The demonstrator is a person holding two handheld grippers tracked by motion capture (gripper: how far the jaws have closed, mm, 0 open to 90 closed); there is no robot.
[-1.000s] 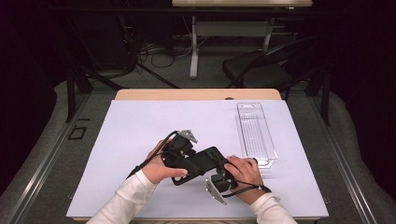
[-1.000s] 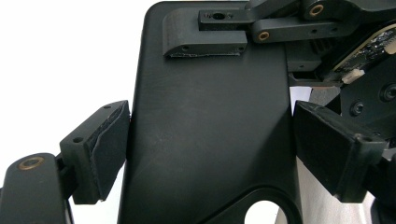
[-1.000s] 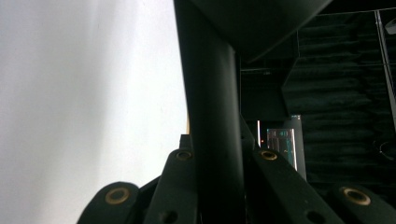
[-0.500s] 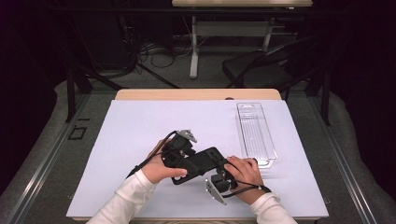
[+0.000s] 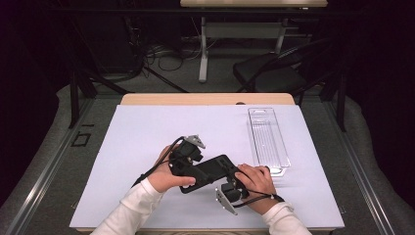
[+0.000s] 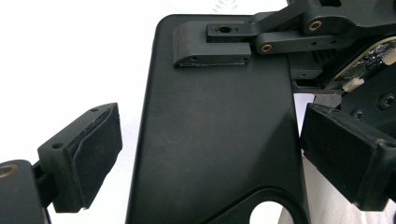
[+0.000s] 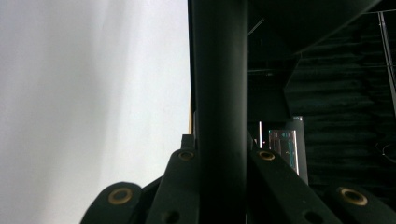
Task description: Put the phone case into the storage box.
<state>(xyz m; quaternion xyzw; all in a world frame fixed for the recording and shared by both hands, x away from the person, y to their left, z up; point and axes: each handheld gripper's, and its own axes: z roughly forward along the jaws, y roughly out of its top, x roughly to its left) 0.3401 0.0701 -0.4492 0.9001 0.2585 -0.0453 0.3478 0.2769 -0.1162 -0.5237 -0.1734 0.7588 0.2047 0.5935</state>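
A flat black board [image 5: 215, 169] with a hole near one end hangs just above the white table cover, between two hand-held grippers. My right gripper [image 5: 231, 178] is shut on one end of it; in the right gripper view the board [image 7: 219, 70] runs edge-on between the jaws of the right gripper [image 7: 219, 154]. My left gripper [image 5: 195, 169] straddles the board's other end. In the left gripper view the board [image 6: 215, 121] lies between the wide-apart pads [image 6: 93, 149] of the left gripper [image 6: 205, 140], whose jaws have just been opening. The right gripper's finger [image 6: 212, 49] clamps the far end.
A long clear plastic tray [image 5: 268, 139] lies on the right side of the white table cover [image 5: 147, 132], just beyond the right hand. Behind the table's wooden far edge [image 5: 205, 99] stand a dark chair [image 5: 279, 73] and a desk leg with cables.
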